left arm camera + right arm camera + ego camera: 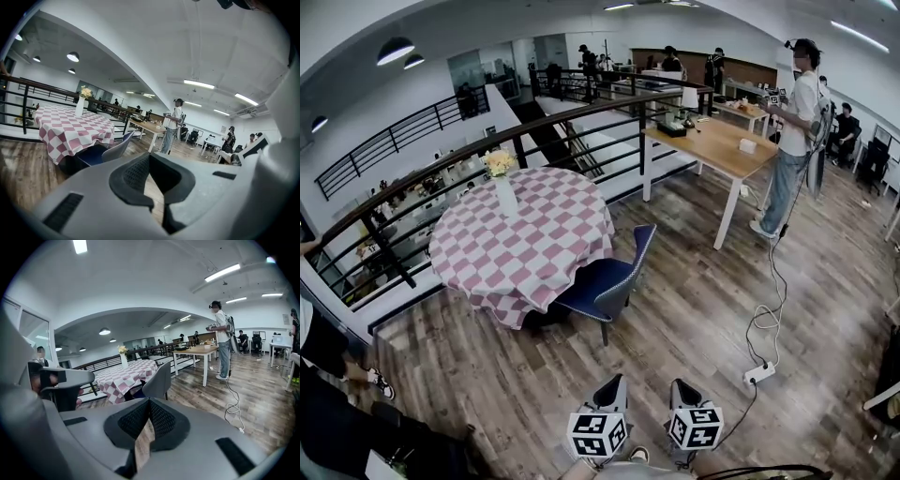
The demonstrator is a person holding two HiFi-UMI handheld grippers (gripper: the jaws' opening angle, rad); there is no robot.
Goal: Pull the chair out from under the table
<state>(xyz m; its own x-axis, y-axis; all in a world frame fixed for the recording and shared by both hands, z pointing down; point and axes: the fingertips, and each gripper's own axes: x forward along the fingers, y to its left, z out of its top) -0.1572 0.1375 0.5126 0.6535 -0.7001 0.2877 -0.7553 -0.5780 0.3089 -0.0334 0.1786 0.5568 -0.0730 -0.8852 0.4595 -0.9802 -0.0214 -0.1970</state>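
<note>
A dark blue chair (609, 278) with a grey back stands pushed in at the near right side of a round table (520, 246) covered in a pink-and-white checked cloth. A white vase of flowers (504, 186) stands on the cloth. Both grippers hang low in the head view, well short of the chair: the left gripper (611, 384) and the right gripper (681, 388) sit side by side, both shut and empty. The left gripper view shows its gripper (150, 157) aimed past the chair (112, 149). In the right gripper view its gripper (149, 402) points toward the chair back (158, 379).
A black railing (441, 169) curves behind the round table. A wooden table (722, 145) stands at the back right with a standing person (794, 141) beside it. A cable runs to a power strip (759, 373) on the wood floor. Someone's legs (337, 361) are at the left edge.
</note>
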